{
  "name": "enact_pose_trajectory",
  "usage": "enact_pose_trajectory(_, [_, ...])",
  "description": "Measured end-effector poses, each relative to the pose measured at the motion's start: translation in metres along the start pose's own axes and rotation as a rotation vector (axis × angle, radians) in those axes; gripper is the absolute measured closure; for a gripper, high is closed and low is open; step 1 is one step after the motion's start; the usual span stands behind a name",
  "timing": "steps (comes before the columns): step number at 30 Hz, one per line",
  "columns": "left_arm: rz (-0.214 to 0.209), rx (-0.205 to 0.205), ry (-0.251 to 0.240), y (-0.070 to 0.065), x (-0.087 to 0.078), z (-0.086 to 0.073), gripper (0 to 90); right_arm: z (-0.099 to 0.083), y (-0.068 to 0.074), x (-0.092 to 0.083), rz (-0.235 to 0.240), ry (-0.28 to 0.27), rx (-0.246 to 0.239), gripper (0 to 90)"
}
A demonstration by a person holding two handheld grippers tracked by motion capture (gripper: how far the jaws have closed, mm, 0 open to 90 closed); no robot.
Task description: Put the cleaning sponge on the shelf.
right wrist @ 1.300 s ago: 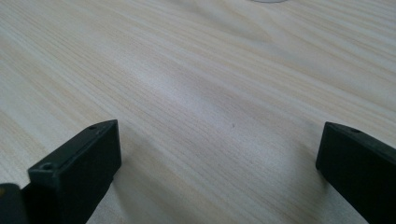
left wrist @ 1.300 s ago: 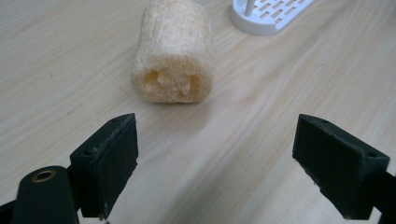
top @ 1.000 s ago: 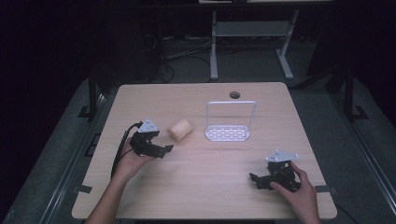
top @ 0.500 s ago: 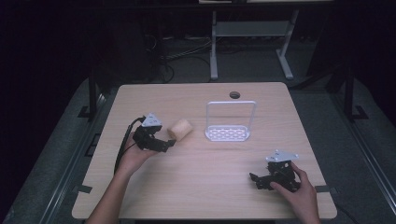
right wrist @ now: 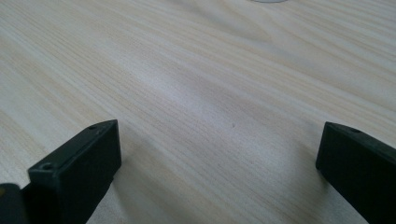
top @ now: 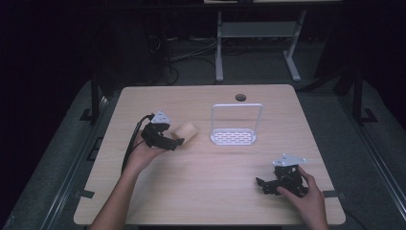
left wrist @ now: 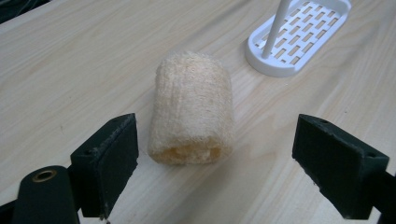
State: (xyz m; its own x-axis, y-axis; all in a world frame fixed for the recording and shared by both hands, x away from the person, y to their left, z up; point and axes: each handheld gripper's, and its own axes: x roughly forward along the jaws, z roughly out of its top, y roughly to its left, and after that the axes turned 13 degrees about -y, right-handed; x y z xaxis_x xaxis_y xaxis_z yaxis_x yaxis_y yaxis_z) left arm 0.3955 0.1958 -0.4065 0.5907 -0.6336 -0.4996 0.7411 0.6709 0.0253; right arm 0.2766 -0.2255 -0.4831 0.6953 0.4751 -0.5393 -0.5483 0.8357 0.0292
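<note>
A tan loofah roll [top: 187,132] [left wrist: 193,112] lies on its side on the wooden table [top: 201,191], left of a white slotted rack [top: 234,136] [left wrist: 299,32] with a tall wire handle. My left gripper [top: 173,143] [left wrist: 229,168] is open right at the roll; its near end sits between the jaws without touching them. My right gripper [top: 266,186] [right wrist: 219,168] rests open at the front right, with bare wood between its jaws.
A round cable hole [top: 241,97] sits near the table's far edge. Beyond the table stands a metal frame [top: 258,43] on a dark floor. Bare tabletop lies between the two grippers.
My left gripper has moved right and slightly forward toward the loofah roll, bringing its jaws around the near end. The right gripper has stayed put.
</note>
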Motion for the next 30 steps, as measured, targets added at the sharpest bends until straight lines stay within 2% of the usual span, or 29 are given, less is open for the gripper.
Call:
enact_pose_trajectory(7, [0.001, -0.002, 0.008, 0.005, 0.009, 0.004, 14.0, 0.000, 0.000, 0.000, 0.000, 0.000, 0.000, 0.0])
enact_pose_trajectory(9, [0.001, -0.012, -0.002, 0.007, 0.012, 0.005, 14.0, 0.000, 0.000, 0.000, 0.000, 0.000, 0.000, 0.0])
enact_pose_trajectory(19, [0.005, -0.030, 0.009, 0.016, 0.026, 0.009, 13.9, 0.000, 0.000, 0.000, 0.000, 0.000, 0.000, 0.0])
enact_pose_trajectory(22, [0.003, -0.045, -0.012, 0.018, 0.029, 0.008, 14.0, 0.000, 0.000, 0.000, 0.000, 0.000, 0.000, 0.0])
enact_pose_trajectory(25, [-0.004, -0.046, 0.009, 0.020, 0.034, 0.007, 13.9, 0.000, 0.000, 0.000, 0.000, 0.000, 0.000, 0.0])
enact_pose_trajectory(30, [-0.005, -0.044, 0.016, 0.020, 0.043, 0.007, 13.9, 0.000, 0.000, 0.000, 0.000, 0.000, -0.001, 0.0])
